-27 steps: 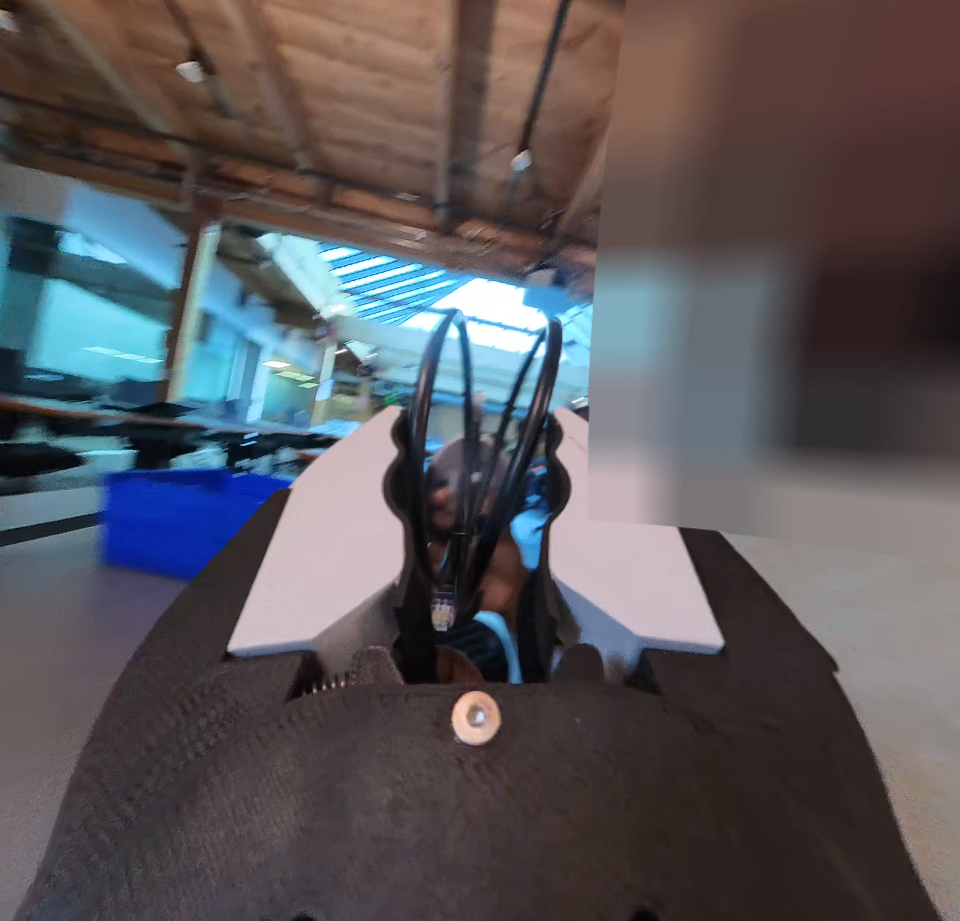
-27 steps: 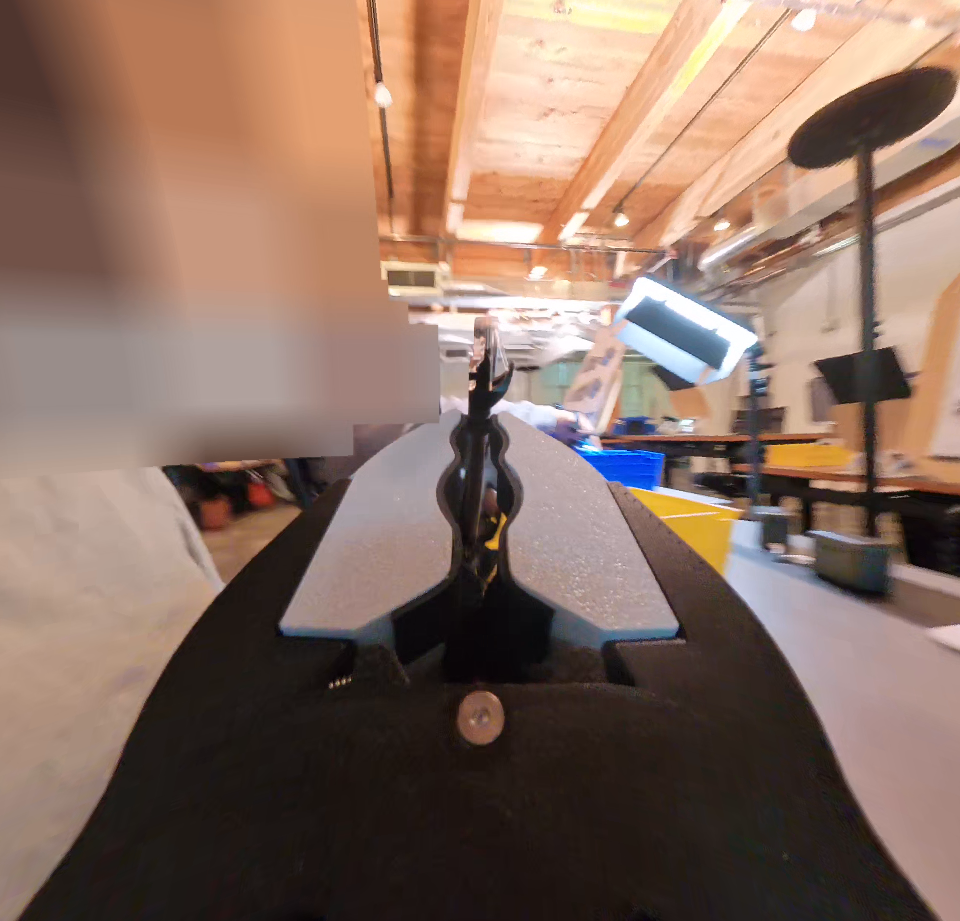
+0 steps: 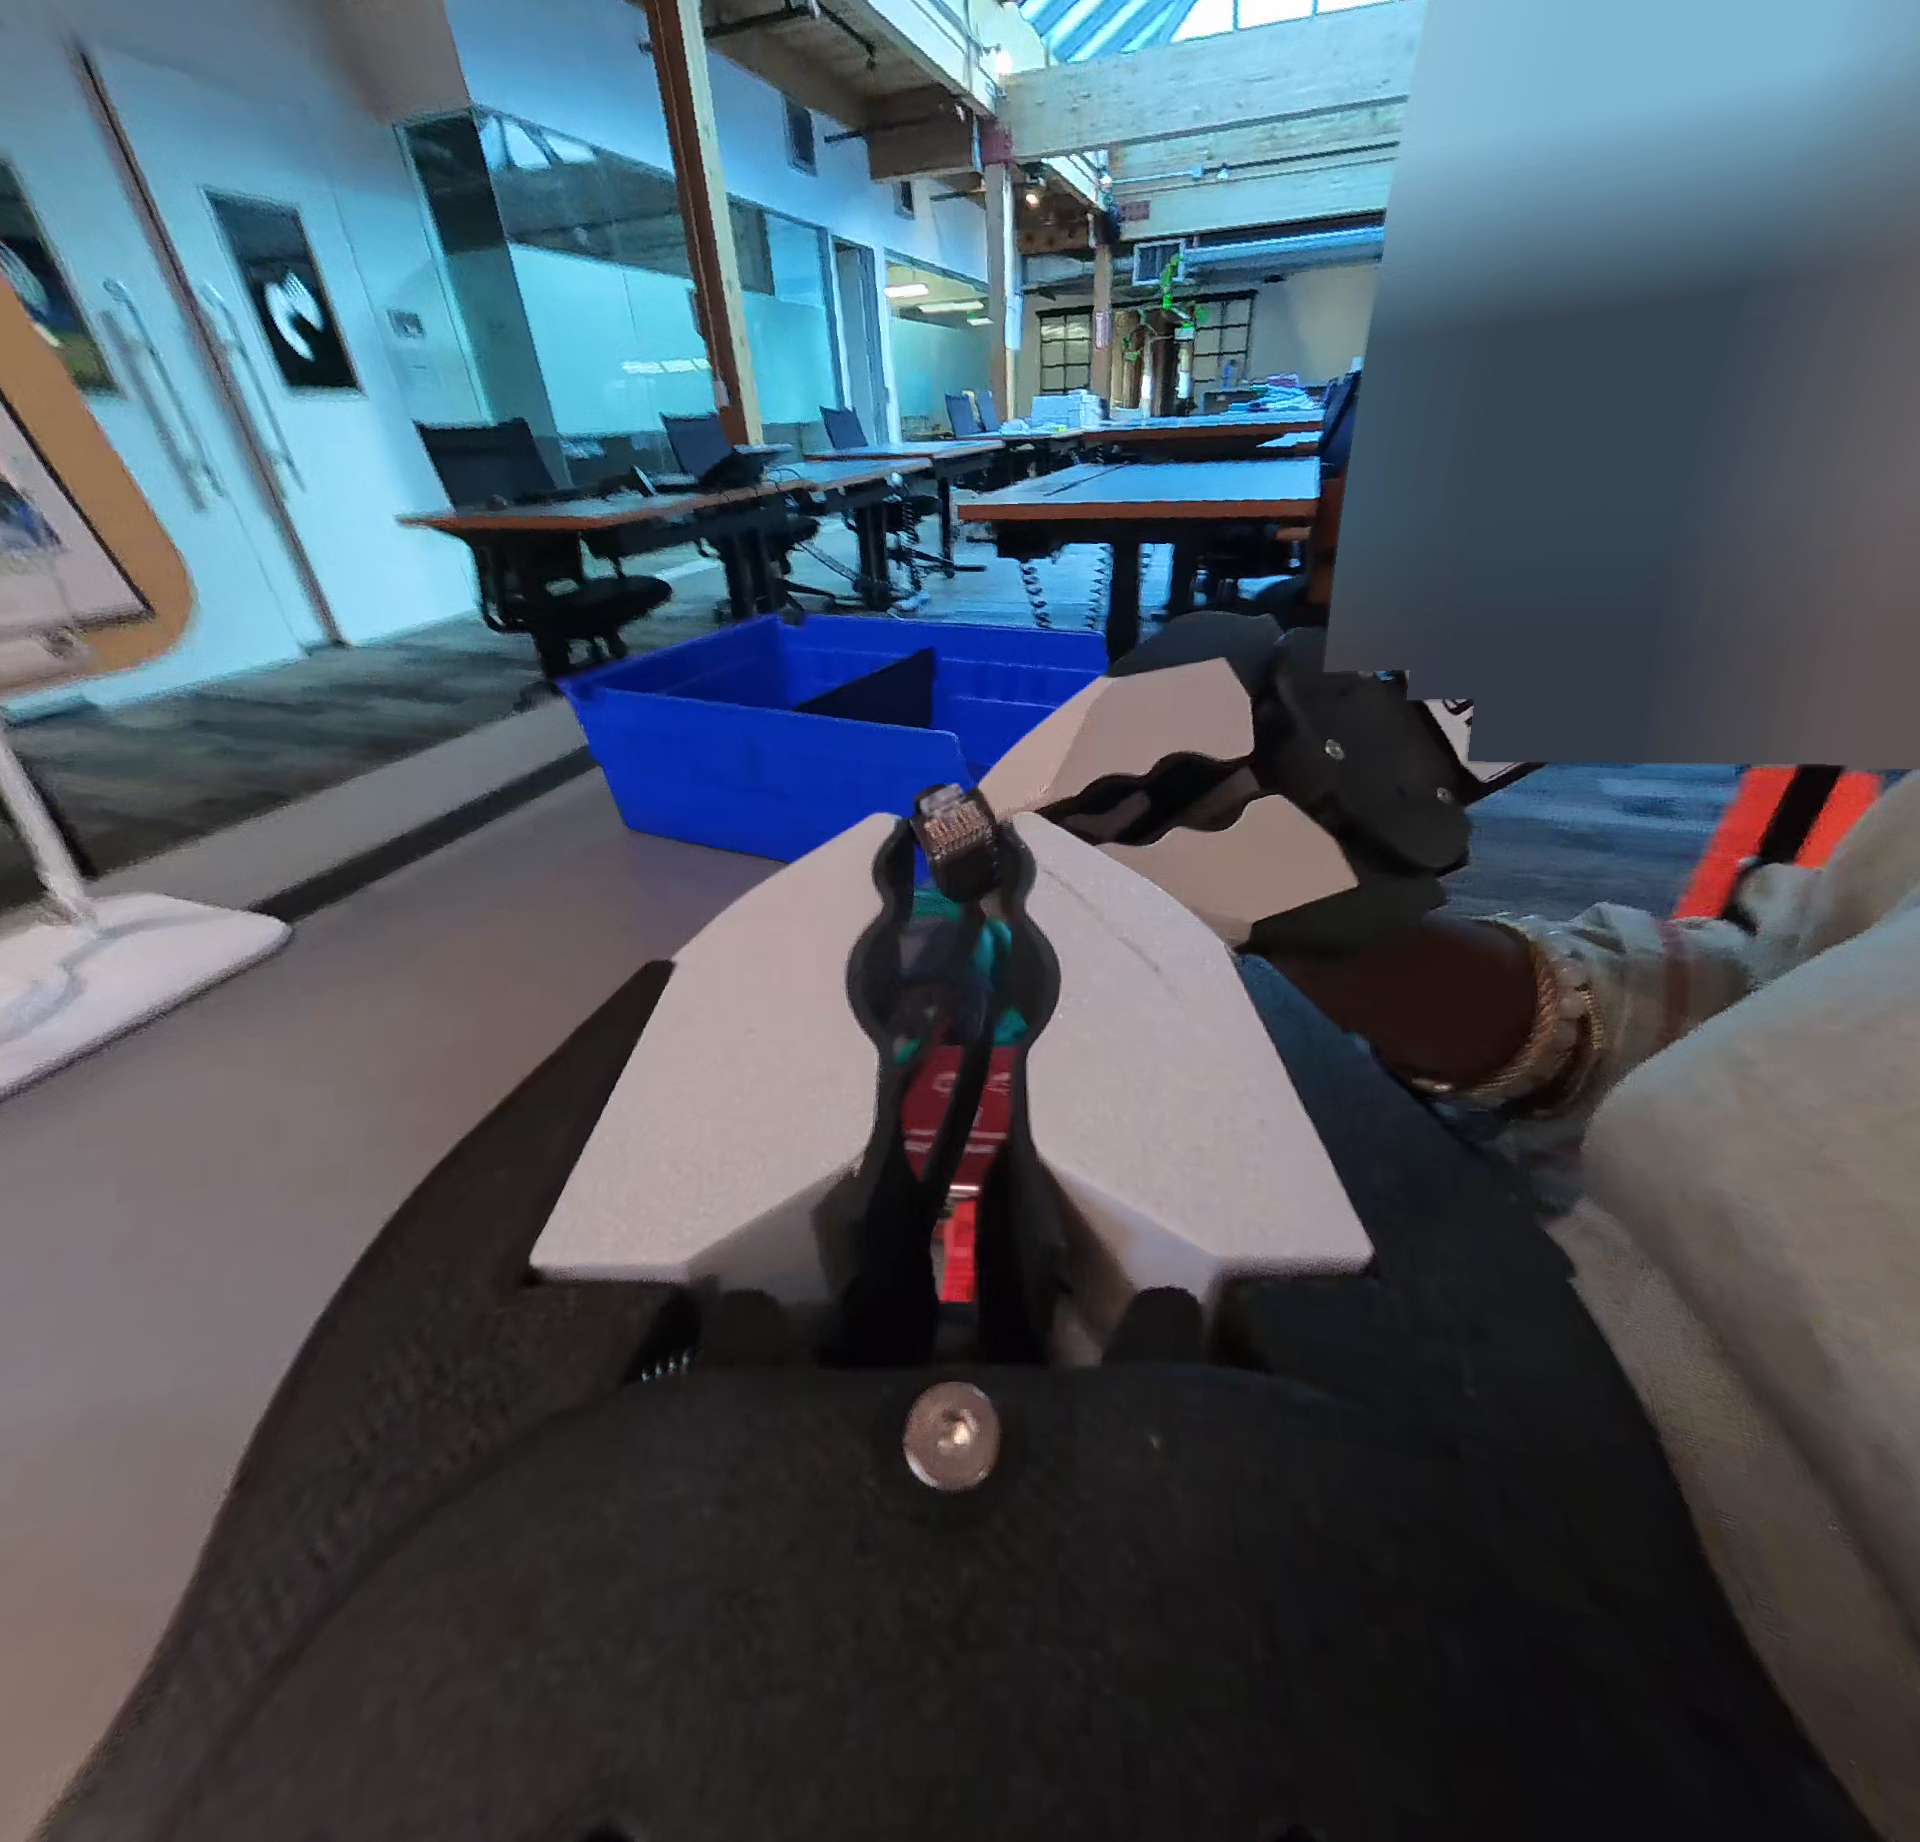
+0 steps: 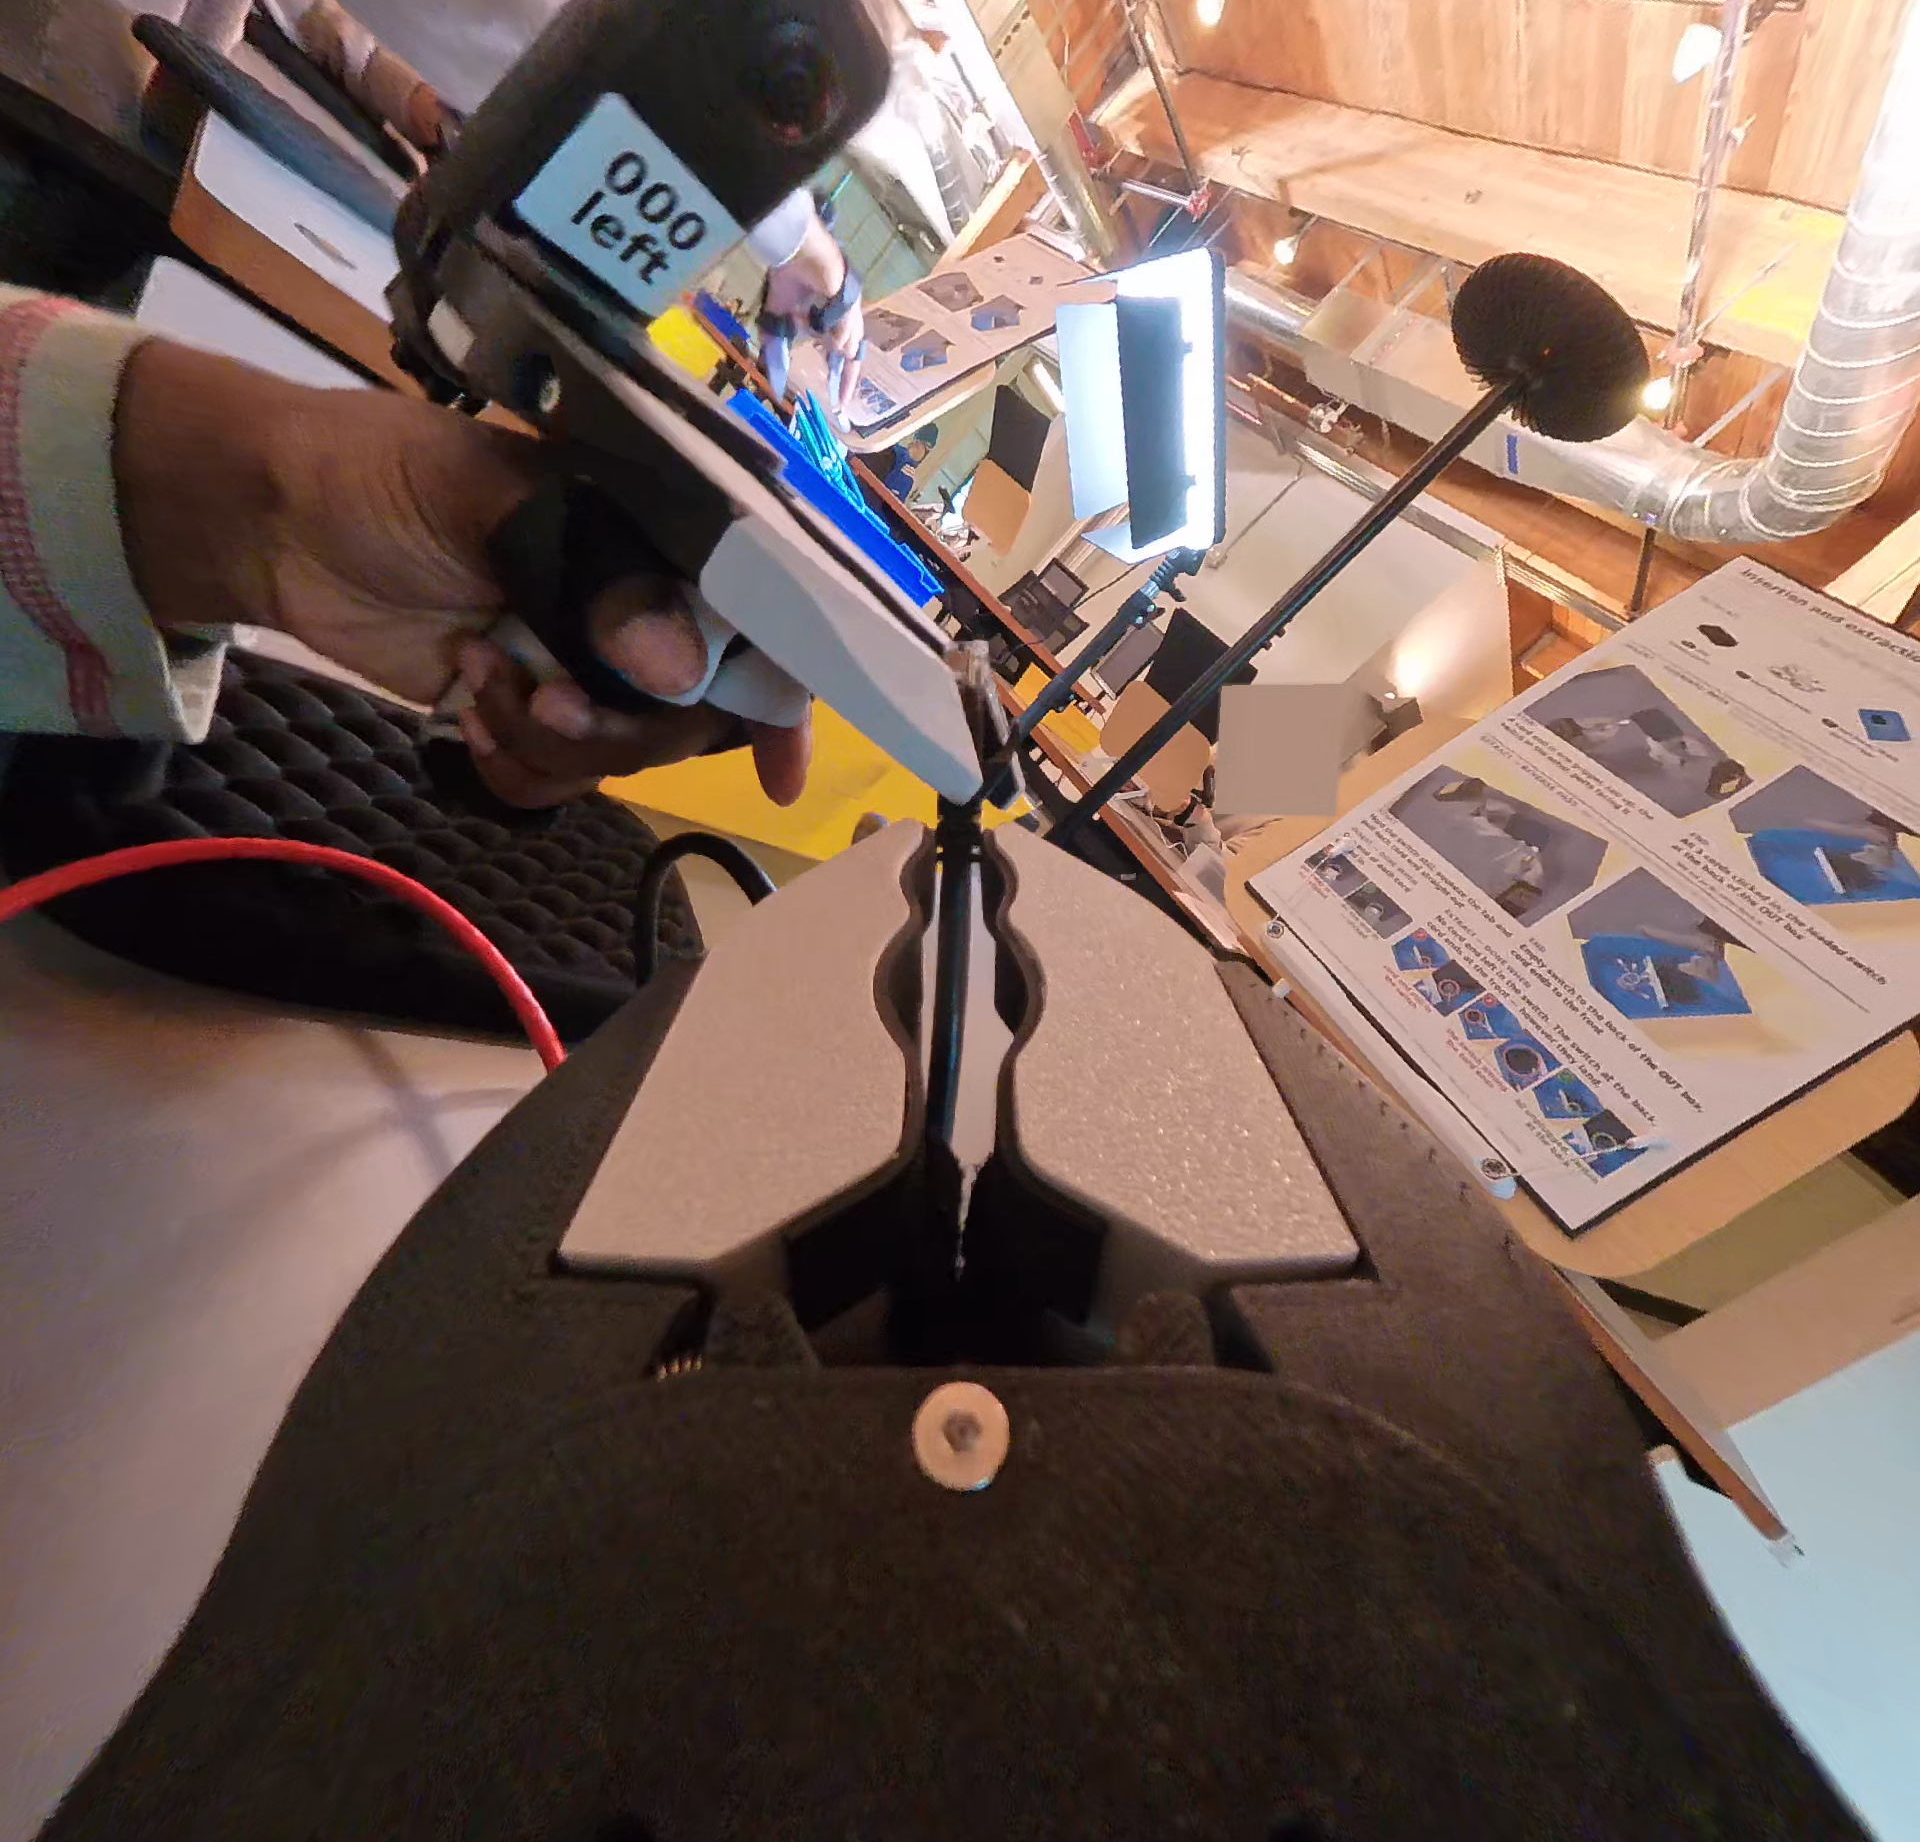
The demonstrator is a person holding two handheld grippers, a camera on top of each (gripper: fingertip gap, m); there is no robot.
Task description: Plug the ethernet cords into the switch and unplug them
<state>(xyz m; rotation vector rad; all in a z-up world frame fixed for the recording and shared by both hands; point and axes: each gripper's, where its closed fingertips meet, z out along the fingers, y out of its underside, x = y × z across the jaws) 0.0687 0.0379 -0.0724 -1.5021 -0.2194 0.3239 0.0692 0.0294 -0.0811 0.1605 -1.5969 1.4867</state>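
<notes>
A grey table (image 3: 436,971) runs under both tools in an open workshop with a timber ceiling, rows of desks (image 3: 1143,493) receding far behind. On the table's far side, left of centre in the left wrist view, sits a blue bin (image 3: 769,753) with a dark divider inside. At the right of the right wrist view, a printed instruction board (image 4: 1621,909) leans on a pale wooden stand, and beyond it a lit panel lamp (image 4: 1143,400) and a black disc on a stand (image 4: 1548,348) rise on thin poles. A red cable (image 4: 343,878) curves across the person's lap at near left in that view. The left gripper (image 3: 961,836) is pinched narrow on the black ethernet cord (image 3: 961,1086) just behind its plug (image 3: 956,826), whose clear tip points up and away past the fingertips. Seen from the right wrist view, a hand (image 4: 343,566) wraps the left tool's handle, with the plug poking out beyond its white fingers at centre. The right gripper (image 4: 961,847) comes in from the right and is likewise closed narrow on the same cord, the black line running straight between its fingers and up toward the left tool's tip just beyond. The two tools meet nearly tip to tip, held up off the table. The switch shows in neither view.
</notes>
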